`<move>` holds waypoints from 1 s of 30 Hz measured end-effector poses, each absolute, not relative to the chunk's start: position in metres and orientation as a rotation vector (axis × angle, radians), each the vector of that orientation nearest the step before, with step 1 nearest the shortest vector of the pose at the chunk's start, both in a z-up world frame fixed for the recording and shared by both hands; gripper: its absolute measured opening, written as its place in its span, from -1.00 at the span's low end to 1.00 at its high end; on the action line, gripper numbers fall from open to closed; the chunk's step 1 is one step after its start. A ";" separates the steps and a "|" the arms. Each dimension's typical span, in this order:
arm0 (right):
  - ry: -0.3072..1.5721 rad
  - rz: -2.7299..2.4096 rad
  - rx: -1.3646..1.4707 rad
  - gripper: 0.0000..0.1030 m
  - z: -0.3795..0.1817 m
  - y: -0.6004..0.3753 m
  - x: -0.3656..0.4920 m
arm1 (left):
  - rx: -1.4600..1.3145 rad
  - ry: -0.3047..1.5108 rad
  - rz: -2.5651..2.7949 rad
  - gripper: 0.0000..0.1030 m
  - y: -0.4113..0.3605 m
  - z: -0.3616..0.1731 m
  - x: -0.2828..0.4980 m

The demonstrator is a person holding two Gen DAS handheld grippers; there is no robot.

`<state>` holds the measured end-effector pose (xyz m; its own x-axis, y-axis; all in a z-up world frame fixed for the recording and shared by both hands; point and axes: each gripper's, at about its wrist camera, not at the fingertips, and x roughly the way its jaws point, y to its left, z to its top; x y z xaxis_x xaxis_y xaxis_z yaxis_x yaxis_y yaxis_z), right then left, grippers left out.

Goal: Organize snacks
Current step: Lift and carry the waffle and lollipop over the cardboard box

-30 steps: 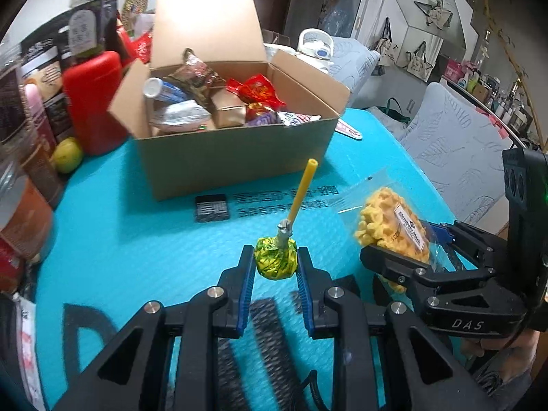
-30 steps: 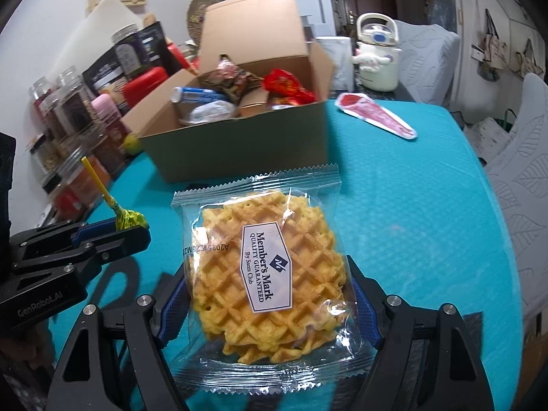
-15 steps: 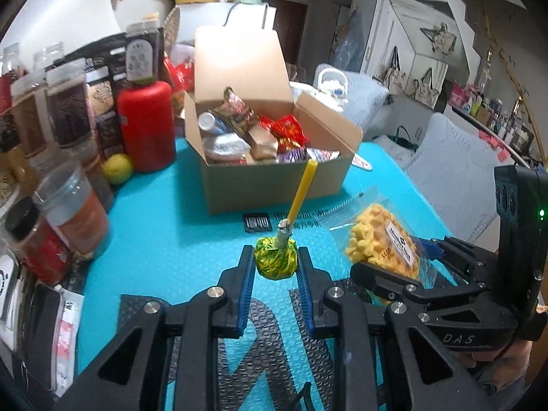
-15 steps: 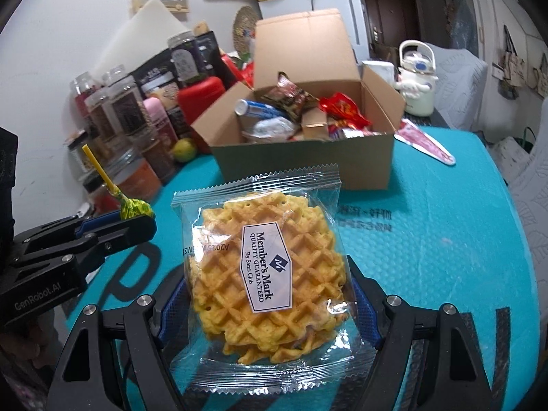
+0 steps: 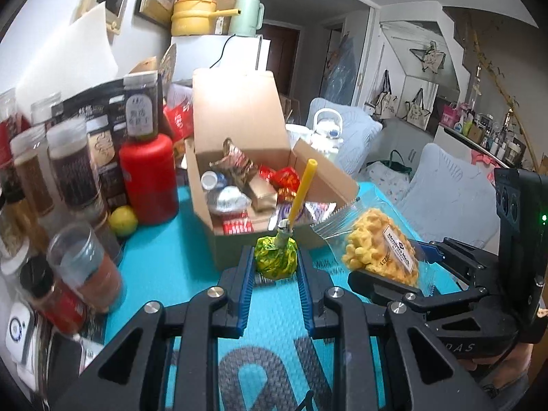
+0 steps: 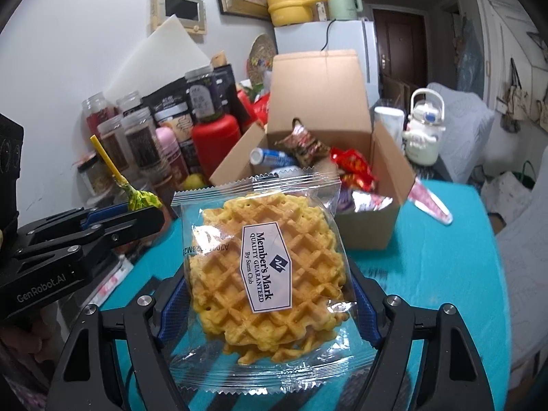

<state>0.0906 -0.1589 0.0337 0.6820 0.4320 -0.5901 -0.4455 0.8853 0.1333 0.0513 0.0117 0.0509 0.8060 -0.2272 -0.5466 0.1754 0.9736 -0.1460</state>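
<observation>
My left gripper (image 5: 275, 262) is shut on a lollipop (image 5: 276, 261) in green-yellow foil with a yellow stick, held above the teal table. It also shows in the right wrist view (image 6: 142, 200). My right gripper (image 6: 270, 287) is shut on a clear-wrapped waffle packet (image 6: 265, 263), seen at the right in the left wrist view (image 5: 380, 250). An open cardboard box (image 5: 239, 239) holding several snacks stands just beyond both grippers; it also shows in the right wrist view (image 6: 363, 229).
Jars and a red bottle (image 5: 149, 178) crowd the table's left side, with a lemon (image 5: 122, 220) beside them. A pink wrapped snack (image 6: 430, 202) lies right of the box. A white kettle (image 6: 423, 133) stands behind it. Chairs stand off to the right.
Both grippers have risen and tilted up with their snacks still held. The box now sits lower and nearer in both views.
</observation>
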 end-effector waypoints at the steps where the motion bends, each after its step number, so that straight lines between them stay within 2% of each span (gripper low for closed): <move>1: 0.652 0.492 -0.020 0.55 0.036 -0.159 0.094 | -0.089 0.592 -0.219 -0.54 0.012 0.053 0.056; 20: 0.532 0.471 -0.025 0.55 0.089 -0.158 0.190 | -0.064 0.510 -0.229 -0.54 0.016 0.095 0.152; 30: 0.525 0.442 -0.031 0.55 0.088 -0.161 0.252 | -0.058 0.468 -0.176 -0.54 0.015 0.097 0.212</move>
